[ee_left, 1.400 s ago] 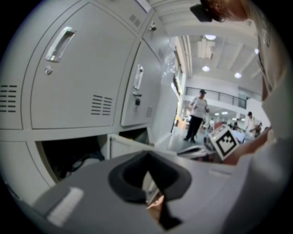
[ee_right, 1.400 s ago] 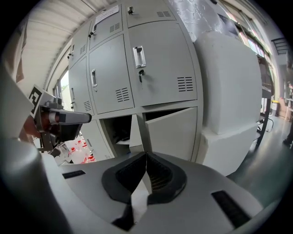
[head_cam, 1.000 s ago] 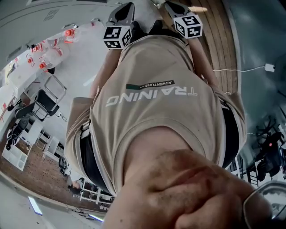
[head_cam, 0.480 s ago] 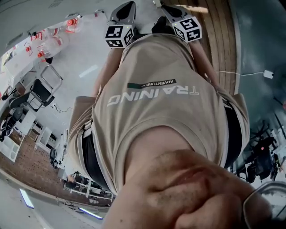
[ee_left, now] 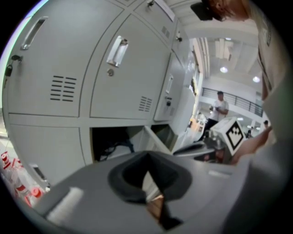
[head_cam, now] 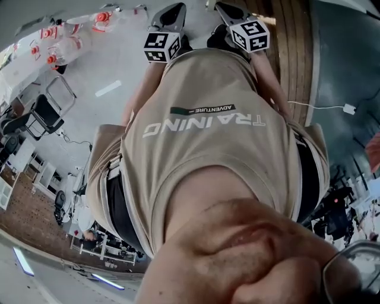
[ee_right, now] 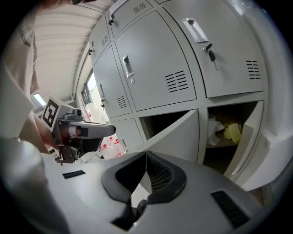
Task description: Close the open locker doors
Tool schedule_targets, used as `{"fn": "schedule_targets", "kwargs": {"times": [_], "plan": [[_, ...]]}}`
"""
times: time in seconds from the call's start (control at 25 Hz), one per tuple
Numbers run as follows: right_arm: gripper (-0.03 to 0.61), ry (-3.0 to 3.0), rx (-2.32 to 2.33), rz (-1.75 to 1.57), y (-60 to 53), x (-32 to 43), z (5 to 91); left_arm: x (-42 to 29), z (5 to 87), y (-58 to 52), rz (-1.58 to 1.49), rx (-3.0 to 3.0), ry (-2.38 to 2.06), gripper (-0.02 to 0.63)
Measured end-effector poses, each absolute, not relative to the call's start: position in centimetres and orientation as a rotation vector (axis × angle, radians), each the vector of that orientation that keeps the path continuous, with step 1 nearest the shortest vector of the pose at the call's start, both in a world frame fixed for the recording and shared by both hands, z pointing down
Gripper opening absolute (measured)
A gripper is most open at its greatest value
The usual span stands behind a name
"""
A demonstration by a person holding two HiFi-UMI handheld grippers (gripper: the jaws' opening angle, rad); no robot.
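Note:
Grey lockers (ee_right: 160,73) fill both gripper views. In the right gripper view two lower doors hang open: one door (ee_right: 176,135) swung out from a dark compartment (ee_right: 158,119), and another door (ee_right: 249,137) beside a compartment holding yellow and white things (ee_right: 226,130). The left gripper view shows one open compartment (ee_left: 112,144) with its door (ee_left: 153,139) ajar. My left gripper (ee_left: 147,156) and right gripper (ee_right: 146,154) are both shut and hold nothing, some way short of the lockers. From the head view they show as the left gripper (head_cam: 169,21) and right gripper (head_cam: 234,15) beyond a beige T-shirt (head_cam: 208,136).
Clear bottles with red caps (head_cam: 59,38) stand at the left, also seen as bottles (ee_right: 110,146) low by the lockers. A black chair (head_cam: 47,110) is nearby. A white cable with a charger (head_cam: 347,108) lies on the floor at right. A person (ee_left: 219,107) stands far off.
The head view has swung, so the bottles and chair slide up and left in it. Both grippers stay side by side in front of the torso, jaws unchanged.

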State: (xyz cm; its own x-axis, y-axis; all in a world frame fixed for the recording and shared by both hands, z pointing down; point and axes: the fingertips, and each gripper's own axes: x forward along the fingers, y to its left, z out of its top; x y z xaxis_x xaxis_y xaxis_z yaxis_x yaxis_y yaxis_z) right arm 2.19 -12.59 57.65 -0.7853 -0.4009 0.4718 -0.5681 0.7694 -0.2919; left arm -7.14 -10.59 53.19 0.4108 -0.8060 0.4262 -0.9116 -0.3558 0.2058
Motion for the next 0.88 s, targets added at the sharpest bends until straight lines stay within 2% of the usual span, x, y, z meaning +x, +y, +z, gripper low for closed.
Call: {"fn": "schedule_targets", "kwargs": {"times": [0.88], "plan": [[0.015, -2.418, 1.007, 0.597, -15.4, -8.7, 57.3, -17.4, 52.9, -13.7, 0.298, 2.441, -1.216, 0.000]]}}
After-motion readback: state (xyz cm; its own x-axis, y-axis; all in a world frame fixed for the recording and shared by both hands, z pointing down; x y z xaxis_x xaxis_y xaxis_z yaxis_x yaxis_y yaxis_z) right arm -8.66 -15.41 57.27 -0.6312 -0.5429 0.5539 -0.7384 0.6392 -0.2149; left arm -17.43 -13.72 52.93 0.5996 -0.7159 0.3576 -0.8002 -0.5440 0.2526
